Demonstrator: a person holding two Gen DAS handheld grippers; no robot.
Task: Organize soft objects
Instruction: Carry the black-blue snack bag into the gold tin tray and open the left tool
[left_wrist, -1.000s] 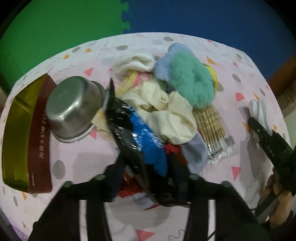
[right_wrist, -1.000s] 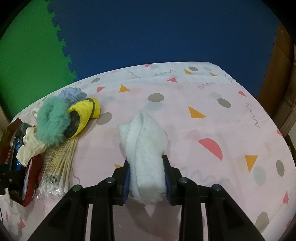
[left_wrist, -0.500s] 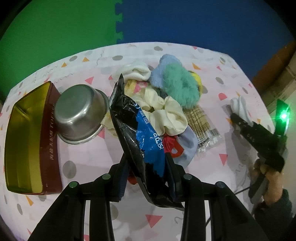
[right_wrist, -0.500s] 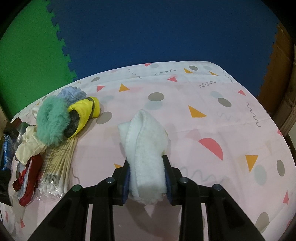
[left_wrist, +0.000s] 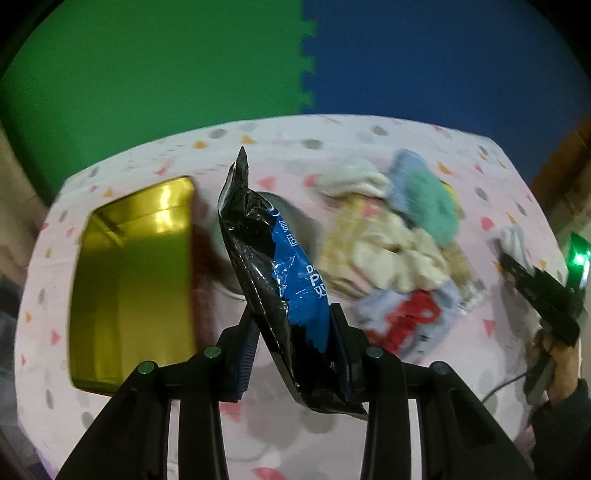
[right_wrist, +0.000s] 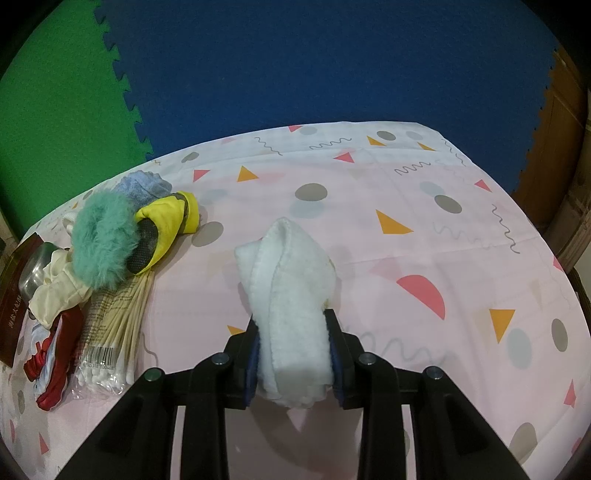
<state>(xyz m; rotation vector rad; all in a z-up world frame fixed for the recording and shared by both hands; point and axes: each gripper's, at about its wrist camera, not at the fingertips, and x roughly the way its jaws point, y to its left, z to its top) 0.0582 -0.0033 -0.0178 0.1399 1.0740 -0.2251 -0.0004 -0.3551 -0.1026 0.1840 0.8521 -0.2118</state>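
Pink patterned tablecloth (right_wrist: 424, 236) meets green (right_wrist: 55, 122) and blue foam mats (right_wrist: 314, 62).

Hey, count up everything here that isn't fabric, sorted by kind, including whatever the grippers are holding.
Containers: 2, the gold tin and the steel bowl.
Plastic packets: 2, the black and blue packet in the left gripper and the cotton swab pack.
Total: 4.

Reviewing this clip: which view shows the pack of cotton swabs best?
The right wrist view. There the pack of cotton swabs lies sharp at the left edge of the pile, with its wooden sticks, white tips and barcode readable. In the left wrist view it is only a blurred strip at the pile's right edge, partly covered by cloth.
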